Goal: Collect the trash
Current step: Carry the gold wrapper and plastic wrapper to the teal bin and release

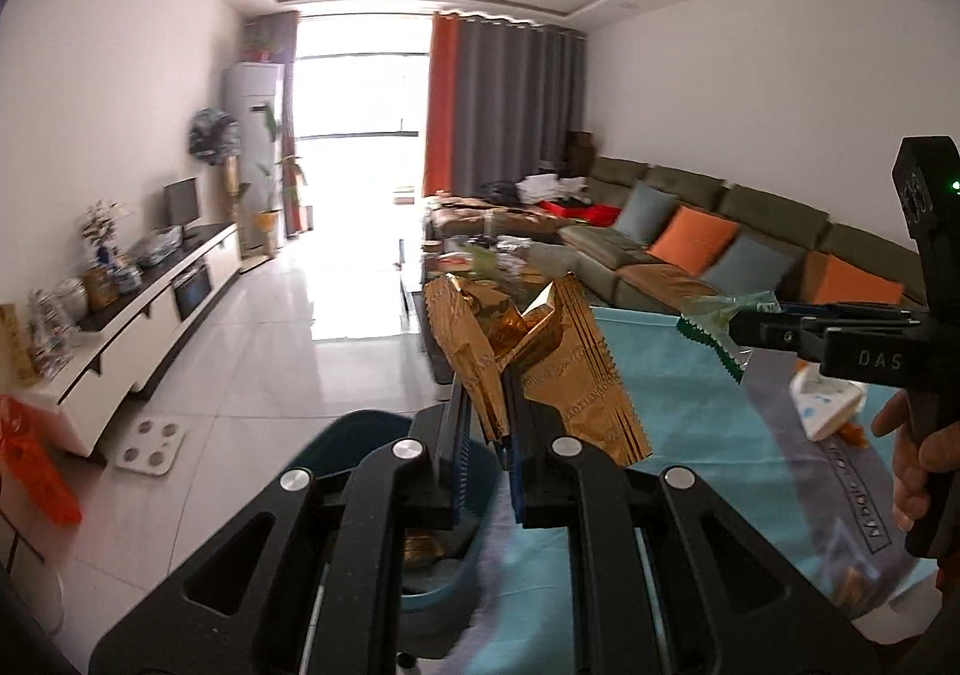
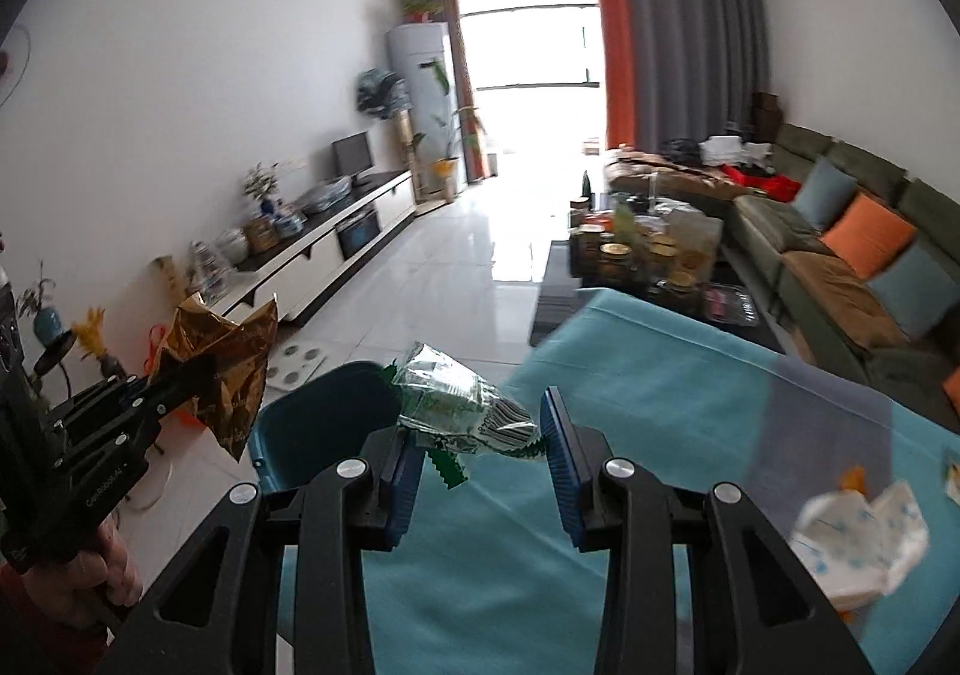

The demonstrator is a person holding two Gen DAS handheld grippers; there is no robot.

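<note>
My left gripper (image 1: 489,396) is shut on a crumpled gold foil wrapper (image 1: 540,351), which sticks up from its jaws. It hangs over a teal trash bin (image 1: 360,438) beside the table's left edge. In the right wrist view the same gripper (image 2: 180,387) holds the gold wrapper (image 2: 225,369) left of the bin (image 2: 324,417). My right gripper (image 2: 480,426) is shut on a clear green-printed wrapper (image 2: 462,411) spanning its blue pads (image 2: 561,447), just right of the bin. From the left wrist view, that gripper (image 1: 737,328) carries the green wrapper (image 1: 711,318) over the table.
A teal cloth covers the table (image 2: 630,375), with a grey strip across it. A crumpled white tissue (image 2: 864,537) and an orange scrap (image 2: 852,478) lie on it at the right. A cluttered coffee table (image 2: 648,255), a sofa (image 2: 840,267), a floor scale (image 1: 150,444) and a TV cabinet (image 1: 150,309) stand beyond.
</note>
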